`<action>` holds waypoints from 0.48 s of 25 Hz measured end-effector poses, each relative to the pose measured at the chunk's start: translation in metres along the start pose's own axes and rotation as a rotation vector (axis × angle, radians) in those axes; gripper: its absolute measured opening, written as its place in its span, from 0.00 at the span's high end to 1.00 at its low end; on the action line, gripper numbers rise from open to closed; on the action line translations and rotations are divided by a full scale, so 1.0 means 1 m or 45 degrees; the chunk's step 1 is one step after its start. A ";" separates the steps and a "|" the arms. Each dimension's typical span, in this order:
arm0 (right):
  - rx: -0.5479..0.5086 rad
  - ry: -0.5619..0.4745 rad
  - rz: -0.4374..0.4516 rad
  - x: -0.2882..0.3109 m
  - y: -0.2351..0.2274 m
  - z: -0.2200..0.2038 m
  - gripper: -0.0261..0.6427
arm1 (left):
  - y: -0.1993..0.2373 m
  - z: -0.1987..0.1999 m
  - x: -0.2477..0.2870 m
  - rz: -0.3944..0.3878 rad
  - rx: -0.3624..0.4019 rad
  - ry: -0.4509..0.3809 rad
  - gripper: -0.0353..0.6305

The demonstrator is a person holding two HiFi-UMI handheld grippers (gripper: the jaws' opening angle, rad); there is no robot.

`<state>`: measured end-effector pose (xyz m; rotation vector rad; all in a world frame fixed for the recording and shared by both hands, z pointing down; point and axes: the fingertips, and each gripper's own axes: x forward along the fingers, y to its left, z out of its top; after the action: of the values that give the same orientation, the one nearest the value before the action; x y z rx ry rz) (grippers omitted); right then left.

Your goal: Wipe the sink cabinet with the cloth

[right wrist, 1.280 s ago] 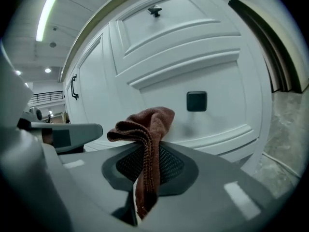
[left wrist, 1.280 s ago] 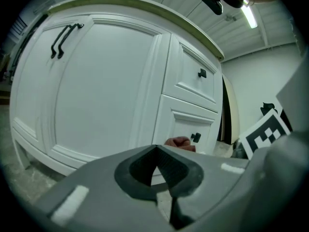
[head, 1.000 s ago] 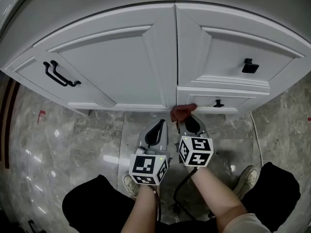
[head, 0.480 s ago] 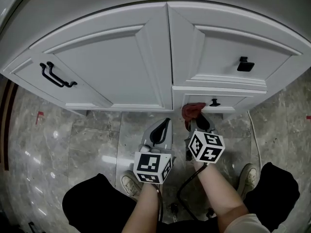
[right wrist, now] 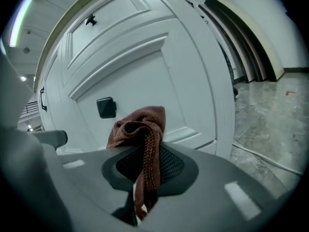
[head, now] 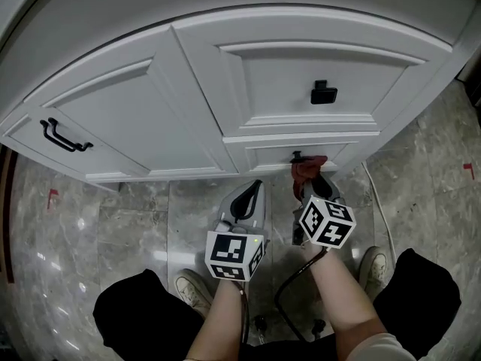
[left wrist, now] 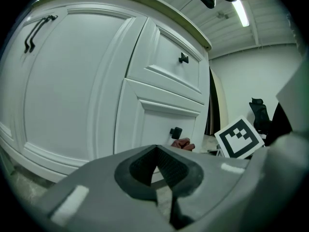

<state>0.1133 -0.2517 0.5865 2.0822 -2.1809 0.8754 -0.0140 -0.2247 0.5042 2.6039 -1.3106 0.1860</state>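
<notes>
Sink cabinet (head: 150,119) fills the upper half of head view: white, curved front, big door on the left, two drawers stacked on the right. Marble floor (head: 120,224) runs below it, and I see bare tile to the left of both tools.

Right gripper (head: 311,183) is up at the lower drawer (head: 263,155), jaws clamped on the cloth (right wrist: 141,124). Cloth is a brown knit wad. One strip is pinched down between the pads and the rest bunches out past the tips, touching or just off the drawer face; I can't tell which. It sits just right of the lower drawer's black knob (right wrist: 106,107). Drawer's right edge and the cabinet corner are near on that side, with open floor past them.

Left gripper (head: 252,190) hangs beside the right one, back from the cabinet base. Its jaws are together with nothing in them, apart from the cloth.

Black bar handle (head: 64,135) on the door is well away to the left. Thin cable (head: 379,209) lies on the floor right of the right gripper.
</notes>
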 end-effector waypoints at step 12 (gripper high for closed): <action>0.033 0.016 -0.205 -0.023 -0.084 0.020 0.83 | -0.045 -0.014 0.032 -0.078 0.014 0.048 0.95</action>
<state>0.2007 -0.2356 0.5934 2.2202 -1.9717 0.9030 0.0406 -0.2202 0.5178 2.6324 -1.2188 0.2311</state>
